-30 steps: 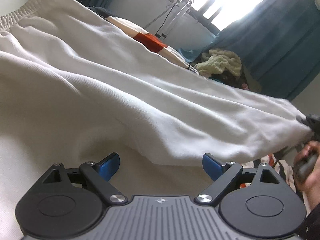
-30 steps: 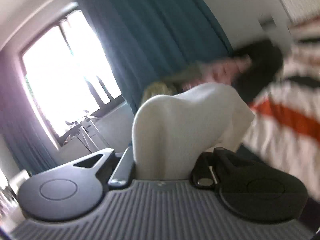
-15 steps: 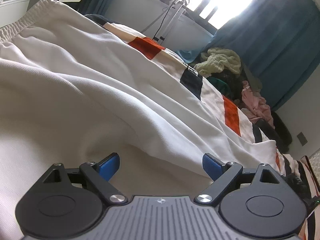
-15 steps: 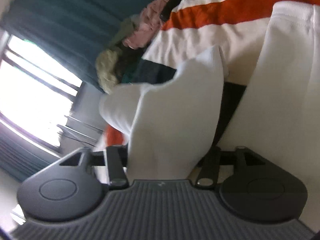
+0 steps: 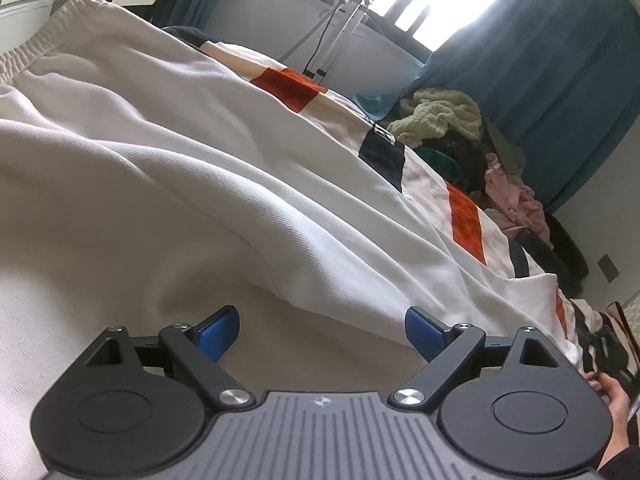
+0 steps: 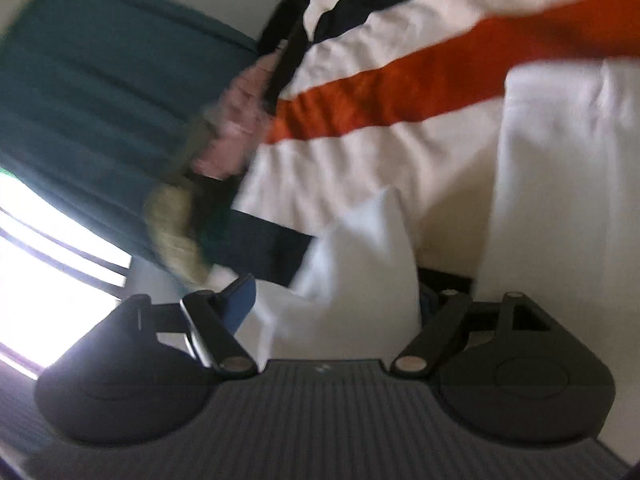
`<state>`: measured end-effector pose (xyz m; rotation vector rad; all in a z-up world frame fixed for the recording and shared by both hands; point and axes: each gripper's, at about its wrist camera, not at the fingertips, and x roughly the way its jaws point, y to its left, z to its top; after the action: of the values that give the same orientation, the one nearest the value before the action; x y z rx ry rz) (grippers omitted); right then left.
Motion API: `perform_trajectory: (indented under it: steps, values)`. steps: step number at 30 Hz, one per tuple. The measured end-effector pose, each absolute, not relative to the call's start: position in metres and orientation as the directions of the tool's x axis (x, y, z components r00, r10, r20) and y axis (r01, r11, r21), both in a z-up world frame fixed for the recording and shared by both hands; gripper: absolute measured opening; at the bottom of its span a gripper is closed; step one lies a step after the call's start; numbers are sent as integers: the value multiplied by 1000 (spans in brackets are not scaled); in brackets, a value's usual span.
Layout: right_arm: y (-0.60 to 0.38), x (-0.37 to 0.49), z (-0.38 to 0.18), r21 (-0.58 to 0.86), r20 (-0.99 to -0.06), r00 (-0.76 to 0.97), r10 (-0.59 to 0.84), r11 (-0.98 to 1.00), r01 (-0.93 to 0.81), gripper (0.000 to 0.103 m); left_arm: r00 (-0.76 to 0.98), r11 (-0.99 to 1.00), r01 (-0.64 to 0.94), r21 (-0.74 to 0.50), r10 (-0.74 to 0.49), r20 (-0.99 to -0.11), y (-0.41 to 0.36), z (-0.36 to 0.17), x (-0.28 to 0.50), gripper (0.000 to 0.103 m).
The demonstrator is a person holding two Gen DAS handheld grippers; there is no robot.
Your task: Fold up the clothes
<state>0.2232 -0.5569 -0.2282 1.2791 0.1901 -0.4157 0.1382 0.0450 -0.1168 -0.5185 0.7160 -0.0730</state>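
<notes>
Right tongs [image 6: 334,304], jaws just opening, with white garment [image 6: 360,264] loose between them.

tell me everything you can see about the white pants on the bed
The white pants look like soft ribbed knit cotton, with a gathered elastic waistband at the upper left. They lie spread and loosely creased across a striped blanket, legs running toward the lower right. The left gripper stands open above them, not touching. The right gripper has just been opening; a peaked leg end stands loose between its jaws.
</notes>
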Motion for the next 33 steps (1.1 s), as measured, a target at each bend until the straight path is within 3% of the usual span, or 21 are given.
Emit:
perform_trajectory:
  steps: [3,6,9,13,15,16,17,19,22,26,30,33]
  values:
    - [-577,215,-229,947,-226,960,-163,196,256,80,757,871,-107,-480,-241,-607,45,-117,139,91]
    - [-589,206,-225,949,-193,969,-155,223,225,80,757,878,-100,-469,-238,-608,43,-118,139,91]
    - [-598,205,-225,938,-222,961,-164,235,256,80,755,891,-84,-446,-235,-612,36,-123,136,91]
    - [-611,230,-240,885,-380,920,-97,252,392,65,761,923,-55,-381,-209,-614,24,-127,132,91]
    - [-617,241,-245,873,-408,909,-85,253,416,66,763,933,-50,-358,-196,-616,18,-128,133,91]
    - [-621,247,-242,863,-423,901,-96,261,433,55,764,937,-48,-347,-189,-617,15,-129,133,91]
    - [-624,254,-239,850,-440,892,-108,270,452,29,762,938,-52,-343,-185,-621,13,-129,135,91]
    - [-627,273,-226,833,-459,885,-85,305,461,23,758,940,-60,-336,-176,-628,8,-129,138,91]
    - [-623,295,-180,826,-355,932,-74,441,350,21,759,936,-51,-349,-191,-623,7,-123,136,91]
    - [-609,279,-107,779,-88,989,-123,610,145,21,773,931,-18,-366,-219,-595,6,-113,129,91]
    - [-596,239,-100,565,21,955,-295,792,232,21,792,955,39,-295,-210,-573,-4,-108,122,91]
    - [-616,224,-156,570,-172,921,-350,727,383,22,787,960,64,-273,-217,-577,-10,-108,119,91]
